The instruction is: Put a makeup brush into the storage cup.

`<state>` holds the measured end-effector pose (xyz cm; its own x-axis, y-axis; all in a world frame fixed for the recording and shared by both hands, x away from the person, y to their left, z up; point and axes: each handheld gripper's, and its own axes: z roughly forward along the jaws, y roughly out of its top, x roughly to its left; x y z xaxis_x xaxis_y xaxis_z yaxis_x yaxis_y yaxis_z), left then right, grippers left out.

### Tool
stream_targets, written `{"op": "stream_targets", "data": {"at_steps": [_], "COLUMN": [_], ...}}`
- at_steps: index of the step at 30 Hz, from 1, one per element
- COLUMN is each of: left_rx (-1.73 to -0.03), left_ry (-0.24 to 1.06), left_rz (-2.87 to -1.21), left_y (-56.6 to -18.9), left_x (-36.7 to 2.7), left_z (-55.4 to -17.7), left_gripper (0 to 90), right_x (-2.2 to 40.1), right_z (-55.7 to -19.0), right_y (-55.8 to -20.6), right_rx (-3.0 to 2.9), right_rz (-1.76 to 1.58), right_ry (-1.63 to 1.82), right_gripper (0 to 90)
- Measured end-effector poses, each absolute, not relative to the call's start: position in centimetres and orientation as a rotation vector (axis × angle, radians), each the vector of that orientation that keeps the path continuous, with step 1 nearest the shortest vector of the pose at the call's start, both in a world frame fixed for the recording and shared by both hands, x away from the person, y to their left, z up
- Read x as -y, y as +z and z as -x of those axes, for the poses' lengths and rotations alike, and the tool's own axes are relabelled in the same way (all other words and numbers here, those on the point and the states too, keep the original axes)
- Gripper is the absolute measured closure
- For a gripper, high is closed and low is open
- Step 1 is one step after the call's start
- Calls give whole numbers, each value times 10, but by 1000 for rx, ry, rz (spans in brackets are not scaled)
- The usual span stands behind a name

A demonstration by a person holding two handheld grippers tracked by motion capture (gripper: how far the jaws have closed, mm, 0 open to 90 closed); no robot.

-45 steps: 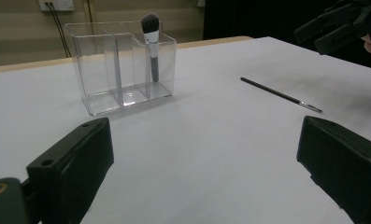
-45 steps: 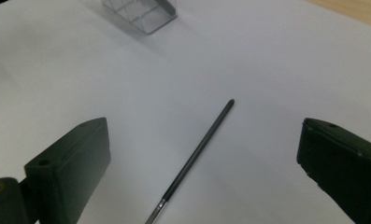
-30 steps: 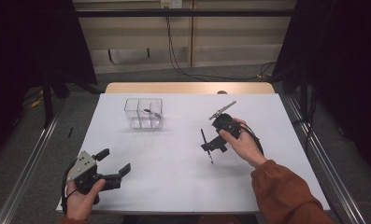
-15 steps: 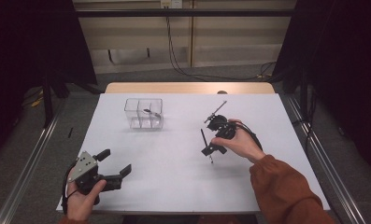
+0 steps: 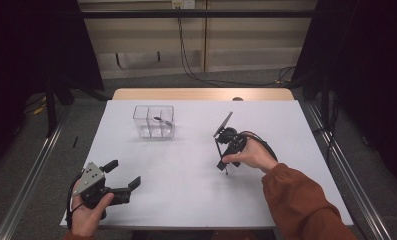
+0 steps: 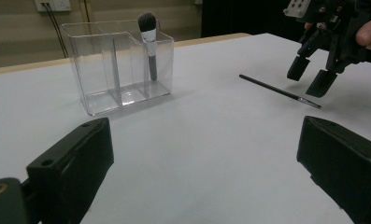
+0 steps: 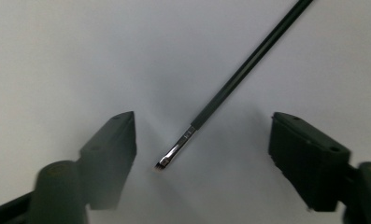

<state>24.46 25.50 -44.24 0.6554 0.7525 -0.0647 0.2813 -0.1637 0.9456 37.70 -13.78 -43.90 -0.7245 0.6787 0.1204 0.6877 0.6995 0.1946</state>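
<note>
Over the thin brush (image 7: 230,88), right gripper (image 7: 202,154) closing, jaws apart, brush between them, untouched

Seen from above, the thin brush (image 5: 220,156) beneath the right gripper (image 5: 223,162) is partly covered by it, its tip too small to make out. In the right gripper view the brush's handle runs off the top edge, and the near jaw is blurred.

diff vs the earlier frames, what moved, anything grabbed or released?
The right gripper came down over the thin brush lying on the table; its jaws have just been closing, with the brush tip between them, not yet pinched. Unchanged: the left gripper open near the front edge, and the clear organizer with its makeup brush.
</note>
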Motion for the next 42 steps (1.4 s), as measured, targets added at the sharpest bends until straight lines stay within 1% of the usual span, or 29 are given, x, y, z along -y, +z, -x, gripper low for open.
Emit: {"op": "stream_targets", "data": {"at_steps": [2, 4, 6, 7, 9, 11, 14, 16, 19, 24, 34, 39, 42], "left_rx": [-837, -838, -838, -839, -840, -834, -832, -833, -832, -831, -826, -825, -824], "left_ry": [517, 515, 516, 515, 514, 515, 516, 515, 515, 516, 516, 516, 515], "left_rz": [-1736, -1737, -1741, -1741, -1740, -1747, -1750, -1749, -1751, -1754, -1762, -1766, -1768], "left_y": [-443, -443, -443, -443, -443, -443, -443, -443, -443, -444, -443, -443, -443], "left_x": [-255, -255, -255, -255, -254, -254, -254, -254, -254, -253, -253, -253, -253], "left_z": [-244, -244, -244, -244, -245, -245, -245, -245, -245, -245, -245, -245, -245], "left_gripper": [36, 36, 36, 37, 37, 37, 36, 36, 36, 36, 36, 36, 36], "right_x": [135, 134, 134, 133, 132, 131, 129, 128, 126, 125, 122, 121, 122], "right_z": [-376, -376, -376, -376, -377, -376, -376, -375, -374, -373, -377, -379, -380], "right_y": [-441, -442, -444, -444, -445, -447, -451, -450, -450, -451, -450, -449, -449], "right_rx": [2859, 2861, 2858, 2854, 2845, 2872, 2873, 2881, 2904, 2920, 2896, 2882, 2876], "right_rz": [1142, 1149, 1163, 1172, 1167, 1142, 1132, 1143, 1154, 1160, 1201, 1229, 1244], "right_ry": [-339, -310, -296, -279, -261, -257, -249, -237, -218, -210, -139, -115, -113], "right_gripper": [270, 299, 302, 333, 360, 409, 428, 465, 495, 527, 674, 728, 782]}}
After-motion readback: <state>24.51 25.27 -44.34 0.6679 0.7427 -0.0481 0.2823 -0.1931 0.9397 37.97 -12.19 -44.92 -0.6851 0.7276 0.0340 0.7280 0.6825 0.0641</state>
